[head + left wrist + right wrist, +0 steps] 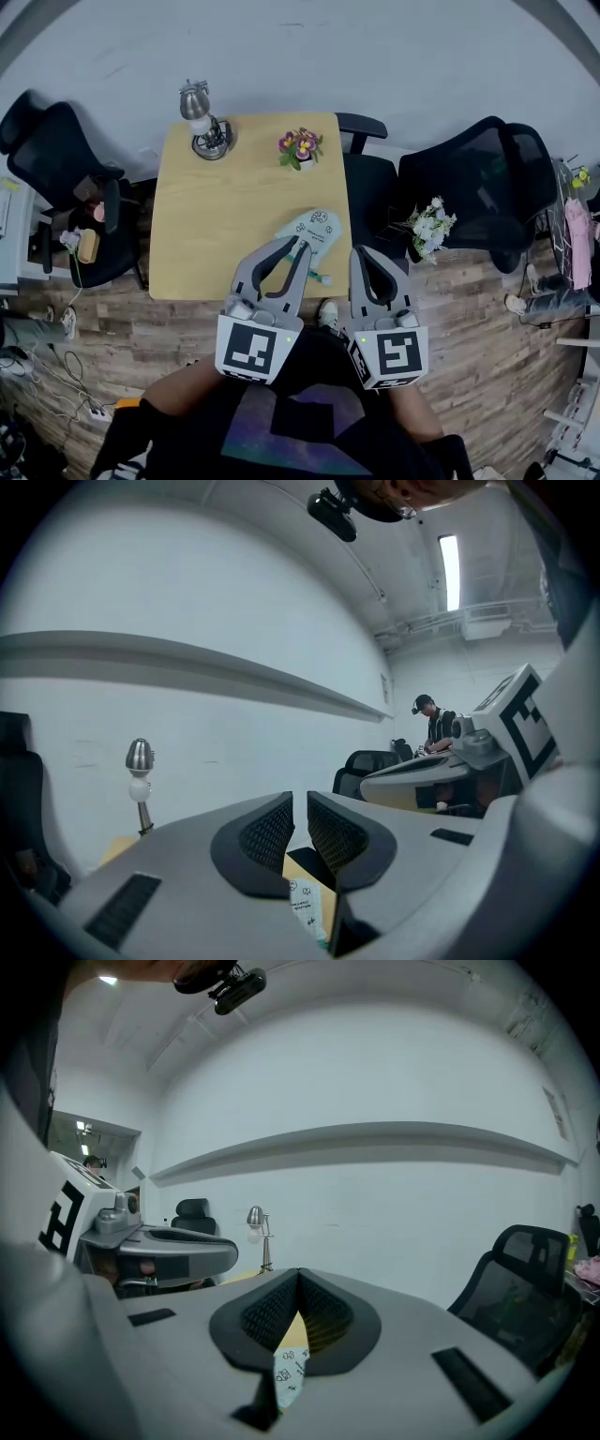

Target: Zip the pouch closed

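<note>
The pouch (pixel 313 230) is laid at the front right edge of the wooden table (pixel 216 216), with black office chairs (pixel 56 155) set around it on plank flooring (pixel 141 323). The jaws of the right gripper (pixel 298 1288) are closed on nothing. Those of the left gripper (pixel 300 810) are held a slit apart, empty.

1. And there's the pouch (pixel 317 231): pale mint, dotted with small dark doodles.
2. Table (pixel 216 225): light honey wood.
3. Left gripper (pixel 302 246) and right gripper (pixel 360 251): grey, with black-and-white marker cubes.
4. Flowers (pixel 300 145): purple and yellow.
</note>
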